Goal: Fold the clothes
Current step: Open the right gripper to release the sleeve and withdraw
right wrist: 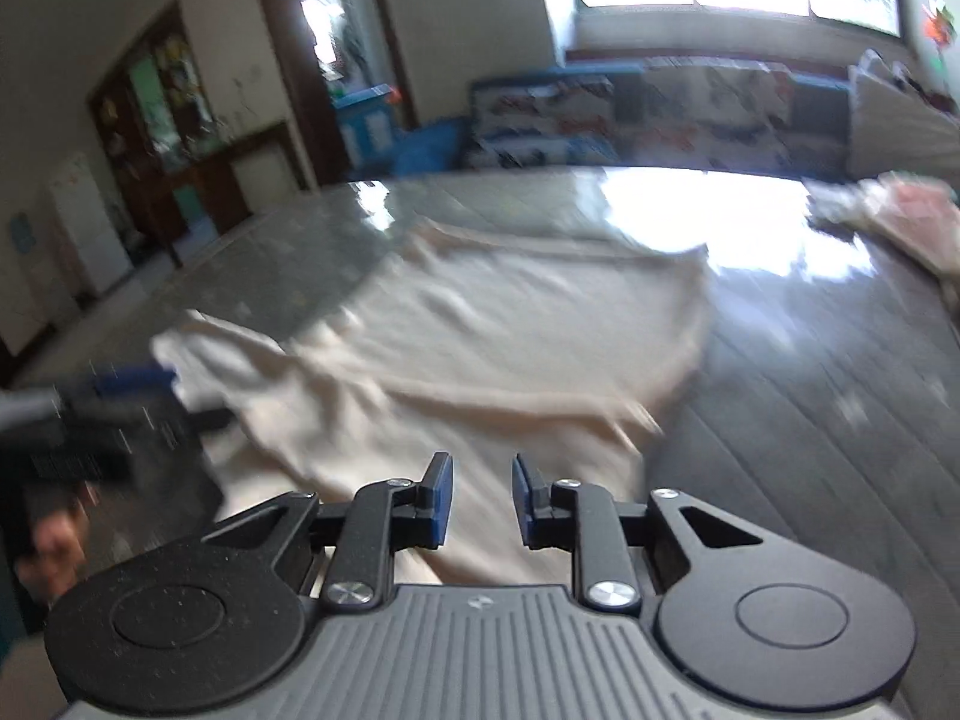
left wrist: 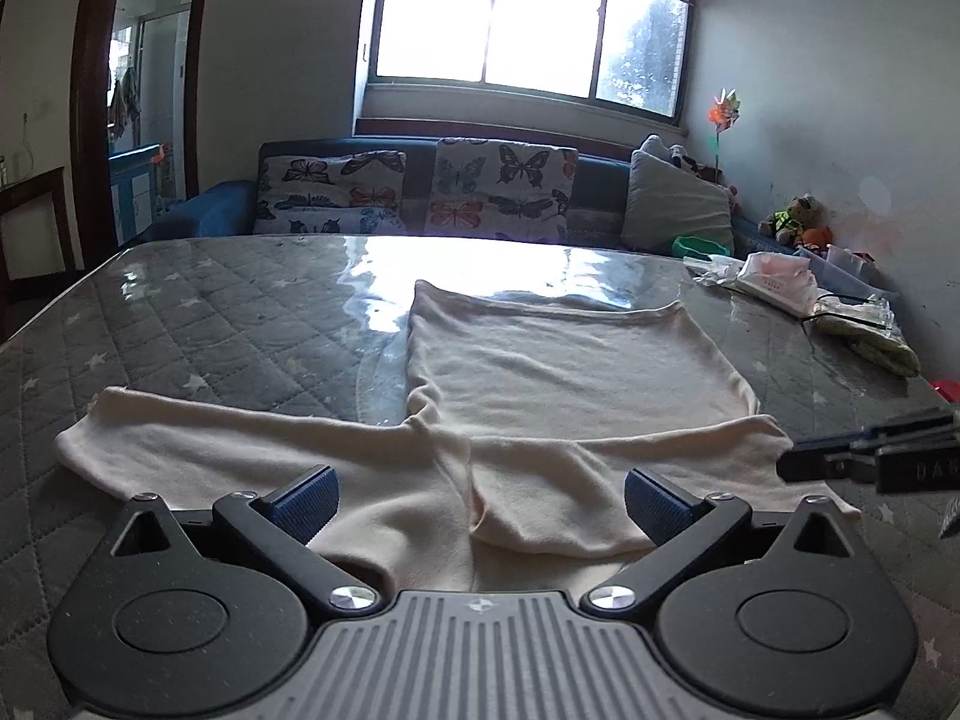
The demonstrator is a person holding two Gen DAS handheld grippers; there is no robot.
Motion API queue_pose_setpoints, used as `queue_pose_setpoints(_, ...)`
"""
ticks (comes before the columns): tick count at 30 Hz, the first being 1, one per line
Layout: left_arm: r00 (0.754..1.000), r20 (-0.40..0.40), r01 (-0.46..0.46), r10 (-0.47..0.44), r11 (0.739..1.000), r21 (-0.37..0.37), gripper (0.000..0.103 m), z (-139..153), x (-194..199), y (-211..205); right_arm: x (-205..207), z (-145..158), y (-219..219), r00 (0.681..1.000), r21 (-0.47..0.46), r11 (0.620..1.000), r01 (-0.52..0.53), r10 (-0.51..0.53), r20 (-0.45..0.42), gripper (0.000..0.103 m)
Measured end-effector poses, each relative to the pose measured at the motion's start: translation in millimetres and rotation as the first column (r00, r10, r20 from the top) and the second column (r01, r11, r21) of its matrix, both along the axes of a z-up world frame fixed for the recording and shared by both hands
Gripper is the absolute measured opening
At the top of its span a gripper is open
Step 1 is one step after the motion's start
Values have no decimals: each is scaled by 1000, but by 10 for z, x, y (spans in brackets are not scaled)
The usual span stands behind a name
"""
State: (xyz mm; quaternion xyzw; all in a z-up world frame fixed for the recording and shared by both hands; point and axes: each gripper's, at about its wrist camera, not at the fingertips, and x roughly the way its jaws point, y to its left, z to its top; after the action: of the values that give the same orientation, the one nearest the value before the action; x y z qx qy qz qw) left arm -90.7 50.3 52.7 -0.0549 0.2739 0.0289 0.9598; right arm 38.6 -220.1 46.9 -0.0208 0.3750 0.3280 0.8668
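Observation:
A cream long-sleeved top (left wrist: 570, 360) lies flat on the grey quilted table (left wrist: 228, 312), with one sleeve (left wrist: 210, 444) stretched out to the left. My left gripper (left wrist: 480, 501) hangs just over the near end of the top, jaws wide open, nothing between them. The right gripper's tips (left wrist: 792, 462) come in from the right edge at the top's near right corner. In the blurred right wrist view my right gripper (right wrist: 482, 501) stands over the cream top (right wrist: 480, 312). Its jaws are a narrow gap apart, and the cloth shows below the gap, unpinched. The left gripper (right wrist: 132, 390) shows at the left.
Plastic-wrapped packets (left wrist: 774, 282) and a yellow-green bag (left wrist: 870, 336) crowd the table's far right corner. A sofa with butterfly cushions (left wrist: 498, 192) runs behind the table under a bright window. A hand (right wrist: 54, 546) shows at the lower left.

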Motion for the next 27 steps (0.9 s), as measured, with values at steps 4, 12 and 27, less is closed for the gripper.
queue_pose_setpoints(4, 999, 13, 45, -46, 999, 16, 102, 28, 76, -127, -15, -78, -261, 998, -17, 998, 58, -58, -16, 22)
queue_pose_setpoints(12, 993, 0, 120, -120, 993, -6, 101, -38, 231, -291, 336, -74, -327, 988, 57, 987, 153, -154, 23, 35)
queue_pose_setpoints(27, 983, -76, 166, -167, 986, -23, 96, -306, 338, -258, 309, -110, -13, 977, -78, 986, 149, -134, 168, 28)
